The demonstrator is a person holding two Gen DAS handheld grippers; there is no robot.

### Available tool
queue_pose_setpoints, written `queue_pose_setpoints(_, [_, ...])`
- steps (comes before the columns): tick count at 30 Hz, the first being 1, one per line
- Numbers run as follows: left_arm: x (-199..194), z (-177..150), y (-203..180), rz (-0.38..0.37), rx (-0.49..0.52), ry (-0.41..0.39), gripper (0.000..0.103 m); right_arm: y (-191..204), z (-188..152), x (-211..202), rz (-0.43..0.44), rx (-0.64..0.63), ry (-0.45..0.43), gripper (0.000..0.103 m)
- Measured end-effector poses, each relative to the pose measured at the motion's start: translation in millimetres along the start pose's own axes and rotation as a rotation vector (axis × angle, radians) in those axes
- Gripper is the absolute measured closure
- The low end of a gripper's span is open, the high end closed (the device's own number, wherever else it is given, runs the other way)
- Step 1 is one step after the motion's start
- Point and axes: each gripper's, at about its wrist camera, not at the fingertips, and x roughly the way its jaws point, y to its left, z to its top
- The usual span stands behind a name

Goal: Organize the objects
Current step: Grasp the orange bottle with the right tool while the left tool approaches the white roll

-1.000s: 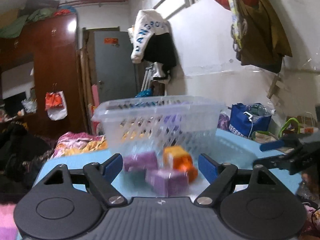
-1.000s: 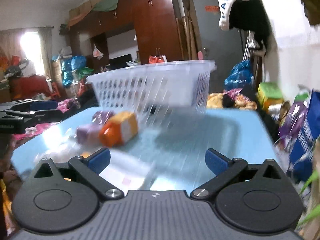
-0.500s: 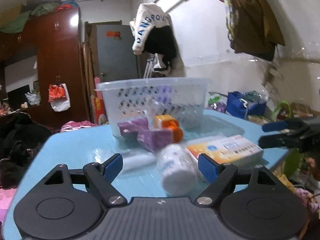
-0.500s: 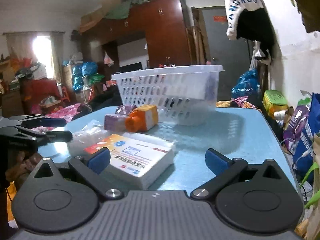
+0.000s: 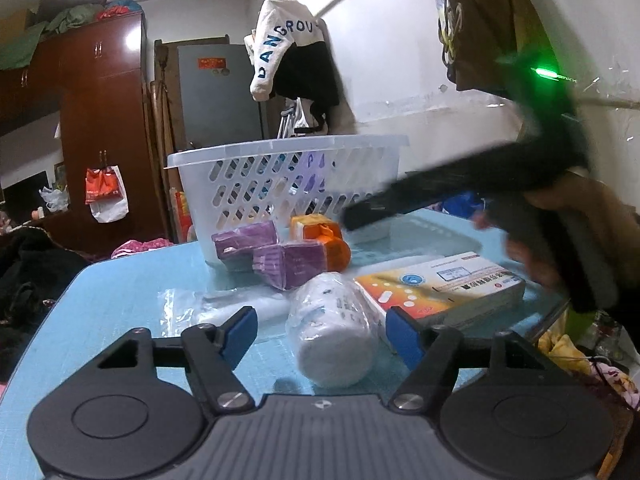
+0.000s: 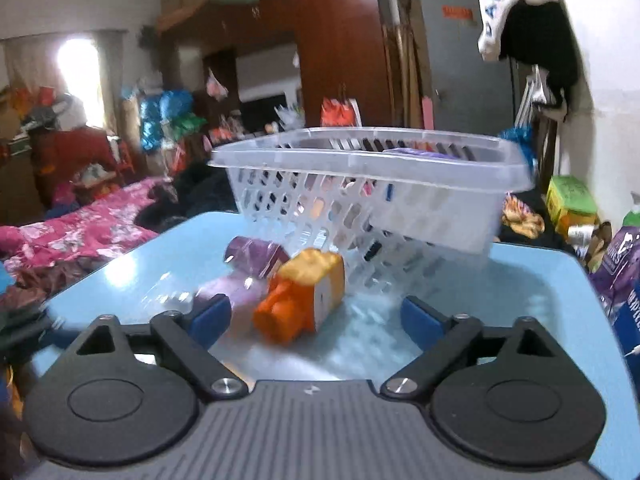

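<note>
**A:** So what has changed on the light blue tabletop (image 5: 120,280)?

**B:** A moment ago the left gripper (image 5: 320,332) had only the purple packets and the orange piece ahead of it. Now it has come down toward the table's near edge, and a white plastic bottle lying on its side (image 5: 334,336) sits between its blue pads (image 5: 240,330). The jaws are closing, but the pads are not pressing the bottle yet.

**A:** And the other one?

**B:** The right gripper (image 6: 316,320) has swung across from the flat white and orange carton (image 5: 440,288) toward the middle of the table. Its jaws are closing too, with the orange plastic bottle with a yellow label (image 6: 304,296) between them, apart from both pads. In the left view it passes as a dark blur over the carton.

**A:** What does that mean for the job?

**B:** I judge both hands are lining up a pick, each headed for the white perforated plastic basket (image 5: 288,184) at the far edge. It already holds something purple, so sorting looks partly done.

**A:** Anything in the way?

**B:** The two purple wrapped packets (image 5: 280,256) crowd the orange bottle; one lies just beside the right gripper's left pad and could be nudged. A clear plastic bag (image 5: 224,304) lies flat beside the white bottle and might get caught under the left pad.
</note>
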Motion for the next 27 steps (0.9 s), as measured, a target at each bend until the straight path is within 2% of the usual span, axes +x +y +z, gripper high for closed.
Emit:
queue_pose_setpoints(5, [0.2,0.4,0.8,0.004,0.0,-0.004,0.028,10.9,12.5,30.4,-0.04,-0.011,0.073,0.013])
queue_pose_setpoints(7, [-0.1,0.5,1.1,0.002,0.001,-0.005,0.028,10.3,14.1,41.8,-0.045,0.009,0.129,0.024])
queue_pose_setpoints(8, [-0.2,0.3,1.0,0.003,0.003,-0.006,0.027,8.3,14.2,44.7,-0.038,0.023,0.149,0.025])
queue_pose_setpoints(14, [-0.6,-1.0,0.3,0.003,0.011,-0.015,0.027,2.0,4.8,35.7,-0.045,0.027,0.157,0.038])
queue_pose_setpoints(16, [0.5,-1.7,0.1,0.009,0.005,-0.023,0.027,-0.1,1.9,31.1,-0.04,0.027,0.16,0.047])
queue_pose_setpoints(17, [0.5,-2.2,1.0,0.011,0.0,-0.035,0.031,-0.8,2.3,29.6,-0.031,0.031,0.164,0.05])
queue_pose_setpoints(18, [-0.9,-3.0,1.0,0.007,-0.001,-0.05,0.041,-1.0,3.8,28.6,-0.028,0.029,0.167,0.052])
queue_pose_setpoints(20, [0.8,-3.3,0.1,-0.004,0.011,-0.029,0.049,1.2,6.6,28.4,-0.037,0.018,0.171,0.052])
queue_pose_setpoints(23, [5.2,-5.5,-5.8,0.034,0.047,-0.014,0.048,7.2,10.5,35.8,-0.048,-0.014,0.195,0.052])
queue_pose_setpoints(27, [5.6,-7.5,-5.5,0.027,0.035,-0.014,0.053,12.0,10.8,36.6,-0.059,-0.052,0.18,0.054])
